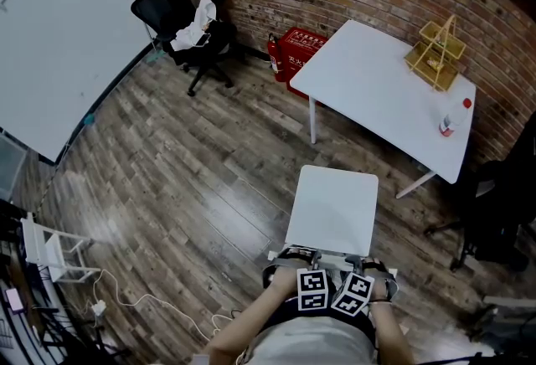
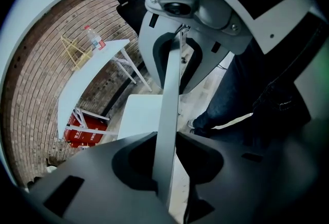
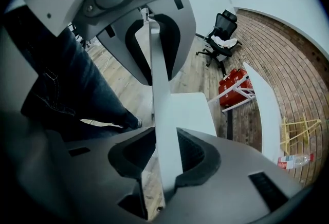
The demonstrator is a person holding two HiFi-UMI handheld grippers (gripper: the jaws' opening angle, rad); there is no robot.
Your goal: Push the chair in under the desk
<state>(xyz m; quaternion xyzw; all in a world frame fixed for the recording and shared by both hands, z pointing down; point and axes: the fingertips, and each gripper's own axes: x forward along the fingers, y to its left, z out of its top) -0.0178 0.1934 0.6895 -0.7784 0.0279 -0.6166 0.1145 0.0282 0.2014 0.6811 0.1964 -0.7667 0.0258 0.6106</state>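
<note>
A white chair [image 1: 333,208] stands on the wood floor, its seat facing the white desk [image 1: 377,87] a short way off. Both grippers sit side by side on the top edge of its backrest, close to my body. The left gripper [image 1: 289,261] is shut on that edge, which runs as a thin white strip [image 2: 168,115] between its dark jaws. My right gripper [image 1: 368,265] grips the same backrest edge [image 3: 163,125] in the same way. In the left gripper view the right gripper's body [image 2: 177,38] shows further along the strip.
On the desk stand a wooden rack [image 1: 435,53] and a bottle [image 1: 455,116]. A red crate [image 1: 301,49] sits by the brick wall. One black office chair [image 1: 180,16] stands at the back left, another [image 1: 502,213] at the right. A cable [image 1: 151,300] lies on the floor at the left.
</note>
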